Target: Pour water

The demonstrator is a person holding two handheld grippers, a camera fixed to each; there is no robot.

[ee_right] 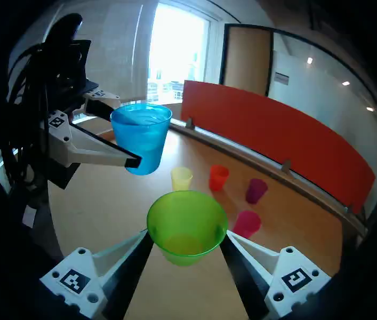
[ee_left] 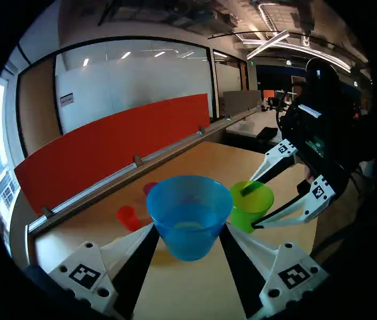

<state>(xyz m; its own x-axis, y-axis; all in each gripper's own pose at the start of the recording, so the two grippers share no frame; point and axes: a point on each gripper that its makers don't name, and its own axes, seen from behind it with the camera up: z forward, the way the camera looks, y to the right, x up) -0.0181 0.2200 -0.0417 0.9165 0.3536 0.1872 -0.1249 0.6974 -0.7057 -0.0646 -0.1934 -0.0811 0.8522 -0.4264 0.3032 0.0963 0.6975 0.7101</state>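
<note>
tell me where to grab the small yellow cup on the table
Probably its side wall, just under the rim, coming in level from the near side. The yellow cup stands upright and narrows toward the base, so a grip holds best up high; the orange cup stands close beside it.

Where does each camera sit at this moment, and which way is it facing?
Left gripper view: rides on the left gripper, facing the orange partition; its own fingers grip the blue cup.
Right gripper view: rides on the right gripper, facing the window; its own fingers grip the green cup.
Shared: both cups, both grippers, the wooden table, the orange partition.
</note>
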